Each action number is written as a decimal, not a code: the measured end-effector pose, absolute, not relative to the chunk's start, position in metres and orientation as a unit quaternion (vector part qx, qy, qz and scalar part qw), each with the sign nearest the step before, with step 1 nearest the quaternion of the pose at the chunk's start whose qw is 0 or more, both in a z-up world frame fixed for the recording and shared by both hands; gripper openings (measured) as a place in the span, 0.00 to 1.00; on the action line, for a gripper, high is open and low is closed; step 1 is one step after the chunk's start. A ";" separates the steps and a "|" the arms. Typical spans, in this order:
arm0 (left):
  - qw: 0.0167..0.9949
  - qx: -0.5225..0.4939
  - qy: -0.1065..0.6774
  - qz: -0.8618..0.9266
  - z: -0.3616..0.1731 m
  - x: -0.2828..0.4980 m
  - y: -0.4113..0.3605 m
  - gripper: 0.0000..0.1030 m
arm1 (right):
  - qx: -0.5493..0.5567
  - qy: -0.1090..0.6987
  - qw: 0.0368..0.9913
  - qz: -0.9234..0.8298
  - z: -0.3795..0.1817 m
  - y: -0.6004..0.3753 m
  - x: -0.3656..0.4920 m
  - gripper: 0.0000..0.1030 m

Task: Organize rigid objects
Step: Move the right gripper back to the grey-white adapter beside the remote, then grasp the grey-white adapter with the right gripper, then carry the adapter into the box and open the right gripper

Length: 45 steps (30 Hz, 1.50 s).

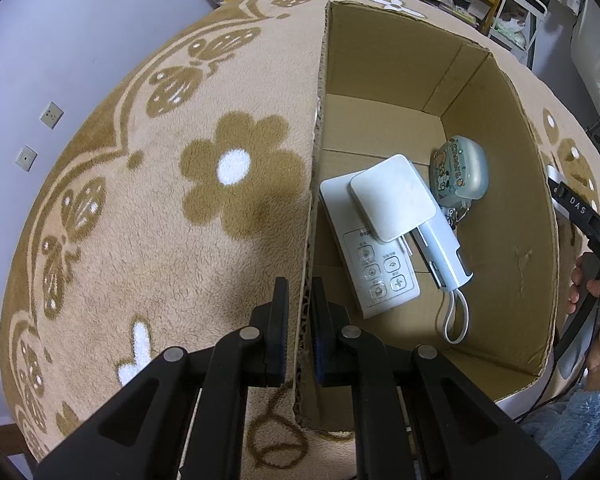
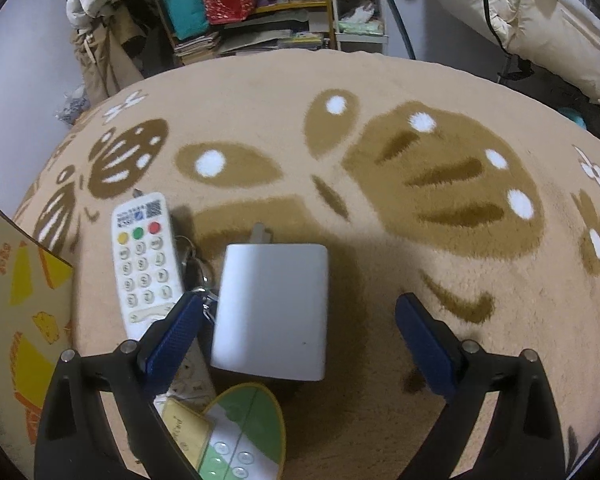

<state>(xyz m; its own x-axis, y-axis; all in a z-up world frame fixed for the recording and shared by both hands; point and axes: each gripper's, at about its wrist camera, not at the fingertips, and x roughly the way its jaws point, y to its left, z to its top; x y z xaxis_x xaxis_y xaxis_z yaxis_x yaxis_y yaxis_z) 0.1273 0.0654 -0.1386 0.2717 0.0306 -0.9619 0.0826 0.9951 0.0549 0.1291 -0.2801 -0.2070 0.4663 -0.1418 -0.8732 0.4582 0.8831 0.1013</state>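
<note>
The left gripper (image 1: 300, 332) is clamped tight on the near left wall of the cardboard box (image 1: 500, 208), one pad outside, one inside, pinching the corrugated edge. Inside the box, a white charger block (image 1: 392, 196) lies on top of a flat white remote panel (image 1: 364, 260), a pale blue handheld gadget with a wrist loop (image 1: 440, 256) sits just right of them, and a little green cartoon case (image 1: 460, 172) rests against the far right wall.

Over on the rug (image 2: 380, 92), the right gripper (image 2: 300, 332) stands spread wide over a white power adapter (image 2: 272, 312), prongs pointing away, pads not touching it. A white keypad remote (image 2: 146, 256) lies just left, a key ring (image 2: 198, 276) between them, and a green-and-white oval remote (image 2: 240, 436) sits nearest.
</note>
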 end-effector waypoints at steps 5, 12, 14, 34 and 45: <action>0.796 0.048 0.603 -0.016 -0.138 0.128 0.066 0.10 | 0.148 0.490 0.839 -0.187 -0.209 -0.279 0.128 0.91; 0.796 0.049 0.603 -0.016 -0.138 0.127 0.066 0.10 | 0.105 0.504 0.840 -0.171 -0.212 -0.267 0.132 0.71; 0.796 0.050 0.603 -0.016 -0.139 0.127 0.066 0.10 | 0.104 0.505 0.841 -0.164 -0.211 -0.265 0.133 0.67; 0.796 0.049 0.603 -0.016 -0.139 0.127 0.066 0.10 | 0.207 0.468 0.849 -0.133 -0.185 -0.281 0.125 0.54; 0.796 0.045 0.604 -0.016 -0.139 0.127 0.067 0.10 | 0.189 0.411 0.888 -0.082 -0.124 -0.248 0.132 0.54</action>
<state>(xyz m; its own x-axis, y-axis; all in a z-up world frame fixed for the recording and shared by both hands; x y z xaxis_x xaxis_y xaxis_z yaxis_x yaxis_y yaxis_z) 0.1274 0.0671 -0.1392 0.2698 0.0290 -0.9625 0.0800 0.9954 0.0524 0.1320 -0.2477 -0.1245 0.6484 0.0110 -0.7612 0.3004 0.9151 0.2691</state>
